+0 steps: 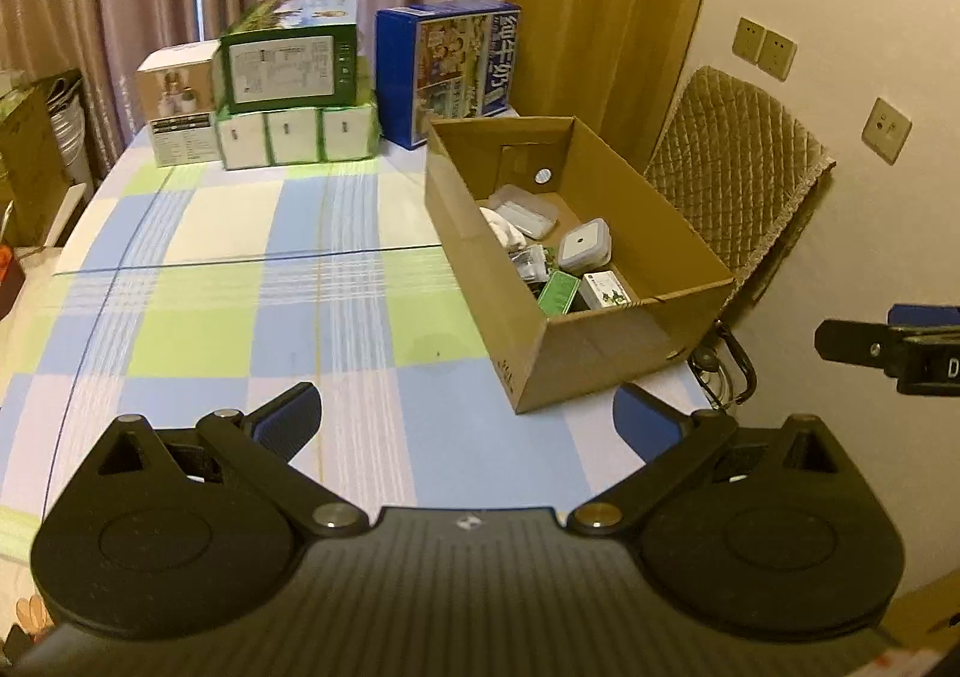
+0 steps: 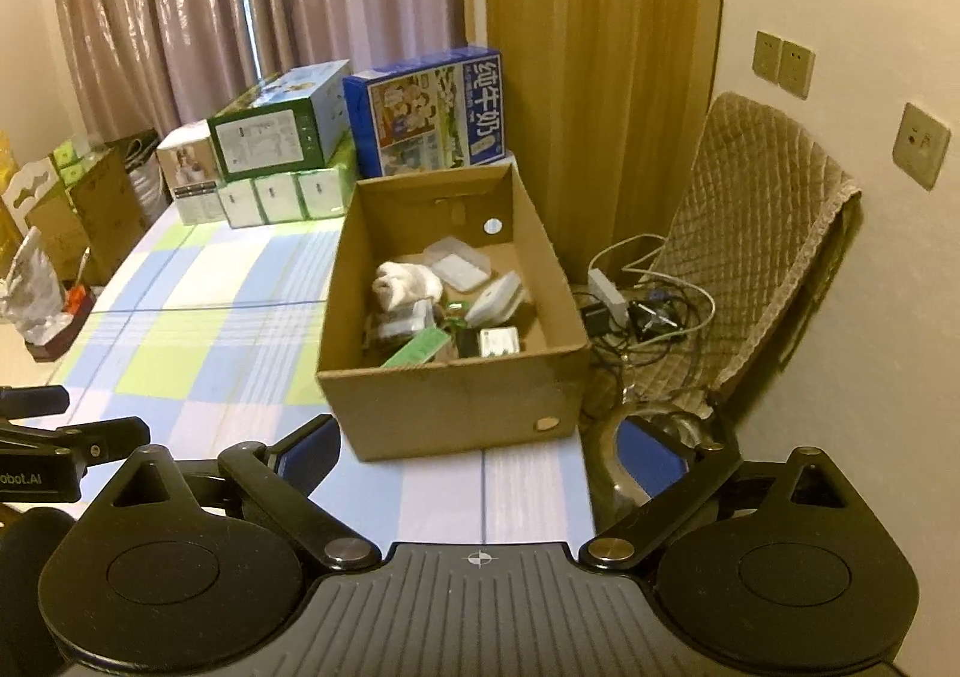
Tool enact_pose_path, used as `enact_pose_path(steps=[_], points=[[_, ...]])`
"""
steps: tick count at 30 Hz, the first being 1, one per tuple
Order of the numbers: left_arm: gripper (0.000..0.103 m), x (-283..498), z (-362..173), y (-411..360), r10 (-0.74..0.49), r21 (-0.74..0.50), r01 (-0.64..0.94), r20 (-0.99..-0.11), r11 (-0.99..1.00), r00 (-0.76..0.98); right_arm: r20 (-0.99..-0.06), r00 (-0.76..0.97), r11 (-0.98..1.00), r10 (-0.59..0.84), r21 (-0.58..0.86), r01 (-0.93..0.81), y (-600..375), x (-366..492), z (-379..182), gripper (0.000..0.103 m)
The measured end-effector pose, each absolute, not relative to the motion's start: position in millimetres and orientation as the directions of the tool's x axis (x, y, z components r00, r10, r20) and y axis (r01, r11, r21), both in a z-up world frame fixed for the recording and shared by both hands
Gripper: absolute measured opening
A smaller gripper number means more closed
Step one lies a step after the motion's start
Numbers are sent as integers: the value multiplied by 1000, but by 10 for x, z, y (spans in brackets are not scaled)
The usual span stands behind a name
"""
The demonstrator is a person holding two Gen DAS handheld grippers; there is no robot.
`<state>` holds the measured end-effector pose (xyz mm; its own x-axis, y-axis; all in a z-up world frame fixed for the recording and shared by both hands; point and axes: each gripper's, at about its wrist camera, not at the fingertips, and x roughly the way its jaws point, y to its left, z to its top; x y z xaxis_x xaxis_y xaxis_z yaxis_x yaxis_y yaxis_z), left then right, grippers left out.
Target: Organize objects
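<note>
Several small items already sit in the cardboard box (image 1: 576, 269) on the bench (image 1: 240, 281); left hand-held gripper (image 1: 468, 425) spread wide, empty. Right wrist view: right hand-held gripper (image 2: 480, 458) wide too, box just ahead (contents jumbled, possibly a rolled cloth). Nothing loose remains visible.

Right gripper (image 1: 888, 353) cut off by frame edge; small items (image 2: 444, 317) in cardboard box (image 2: 456, 395) overlapping, blurred; labels unreadable.
</note>
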<state>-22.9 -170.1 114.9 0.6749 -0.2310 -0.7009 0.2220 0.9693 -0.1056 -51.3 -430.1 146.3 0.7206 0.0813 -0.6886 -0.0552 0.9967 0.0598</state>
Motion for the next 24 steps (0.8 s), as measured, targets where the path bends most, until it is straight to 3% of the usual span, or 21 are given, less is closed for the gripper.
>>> enact_pose_path(steps=[10, 24], points=[[102, -532, 1153, -1540, -158, -70, 156, -722, 985, 673, -708, 698, 994, 106, 64, -87, -4116, -794, 1389, 97], [102, -719, 1067, -1644, -165, -65, 175, -739, 982, 654, -727, 681, 995, 92, 39, -92, -3992, -775, 1247, 97]])
